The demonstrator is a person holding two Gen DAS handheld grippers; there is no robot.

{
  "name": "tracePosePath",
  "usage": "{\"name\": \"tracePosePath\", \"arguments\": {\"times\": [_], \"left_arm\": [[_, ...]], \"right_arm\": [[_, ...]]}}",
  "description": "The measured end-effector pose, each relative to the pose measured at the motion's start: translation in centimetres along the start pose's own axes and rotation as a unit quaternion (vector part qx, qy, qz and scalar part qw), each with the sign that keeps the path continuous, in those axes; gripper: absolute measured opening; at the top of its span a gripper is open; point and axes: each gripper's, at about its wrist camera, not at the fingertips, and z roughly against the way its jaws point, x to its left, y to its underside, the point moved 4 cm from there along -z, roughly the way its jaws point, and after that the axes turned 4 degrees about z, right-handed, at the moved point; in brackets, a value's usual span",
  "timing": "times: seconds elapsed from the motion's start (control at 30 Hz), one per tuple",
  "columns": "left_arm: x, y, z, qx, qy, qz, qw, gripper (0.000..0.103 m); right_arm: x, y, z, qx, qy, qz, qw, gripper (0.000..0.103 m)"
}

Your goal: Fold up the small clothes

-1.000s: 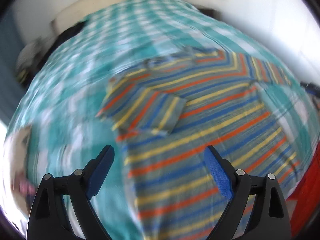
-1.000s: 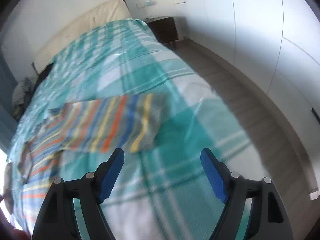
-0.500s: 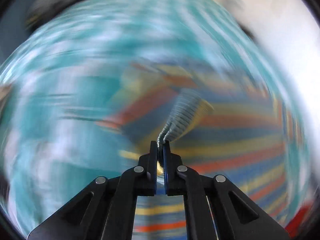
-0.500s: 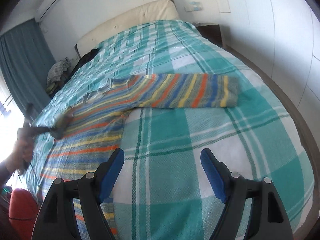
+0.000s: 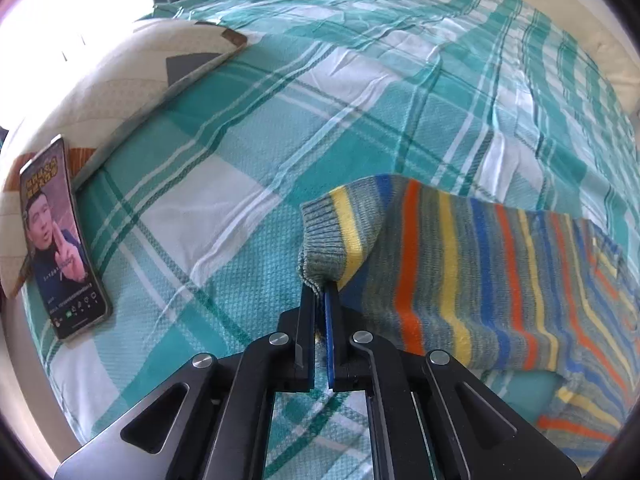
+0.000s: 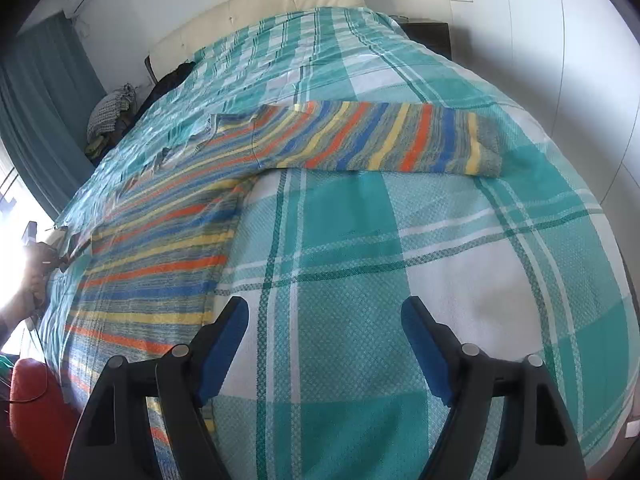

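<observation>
A small striped sweater [image 6: 168,240] in grey, blue, orange and yellow lies flat on the teal plaid bedspread [image 6: 400,280]. Its right sleeve [image 6: 380,144] stretches out sideways toward the bed's right edge. My left gripper [image 5: 320,292] is shut on the ribbed cuff [image 5: 324,248] of the left sleeve [image 5: 460,276] and holds it stretched out to the left, just above the bedspread [image 5: 240,160]. My right gripper [image 6: 324,320] is open and empty, above bare bedspread to the right of the sweater's body and in front of the right sleeve.
A phone [image 5: 60,240] with a lit screen leans on a patterned pillow [image 5: 100,80] to the left of the held cuff. Dark clothes [image 6: 120,116] are piled at the bed's far left by the headboard [image 6: 260,4]. A red object [image 6: 32,412] sits at the lower left.
My left gripper closed on the left sleeve's cuff where it lay folded over the body and pulled it out to the left. My right gripper stayed open and swung to face the right sleeve.
</observation>
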Motion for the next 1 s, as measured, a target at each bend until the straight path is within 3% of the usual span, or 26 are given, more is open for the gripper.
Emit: {"name": "tracePosePath", "arguments": {"times": [0.17, 0.33, 0.43, 0.53, 0.6, 0.7, 0.87, 1.0], "left_arm": [[2.0, 0.5, -0.8, -0.003, -0.045, 0.005, 0.9990, 0.000], [2.3, 0.5, -0.9, -0.003, -0.024, -0.005, 0.9997, 0.000], [3.4, 0.3, -0.9, 0.001, -0.007, 0.018, 0.9998, 0.007], [4.0, 0.3, 0.1, 0.001, -0.005, 0.033, 0.9994, 0.023], [4.1, 0.3, 1.4, -0.010, -0.011, 0.029, 0.9995, 0.042], [4.1, 0.9, 3.5, -0.026, -0.008, 0.018, 0.9995, 0.057], [4.0, 4.6, 7.3, -0.035, 0.038, -0.009, 0.9986, 0.068], [3.0, 10.5, 9.5, -0.010, 0.102, -0.052, 0.9933, 0.071]], "right_arm": [[-0.6, 0.2, -0.2, 0.005, 0.007, -0.011, 1.000, 0.078], [-1.0, 0.2, -0.2, 0.005, 0.012, -0.022, 1.000, 0.078], [-1.0, 0.1, -0.4, 0.005, 0.017, -0.021, 1.000, 0.078], [-1.0, 0.1, -0.4, 0.006, 0.023, -0.021, 0.999, 0.078], [-1.3, 0.1, -0.2, 0.002, 0.029, -0.026, 0.999, 0.078], [-2.1, -0.1, 0.5, -0.010, 0.037, -0.045, 0.998, 0.078], [-3.6, -0.1, 1.4, -0.021, 0.039, -0.080, 0.996, 0.079], [-3.7, -0.1, 2.1, -0.031, 0.039, -0.084, 0.995, 0.079]]}}
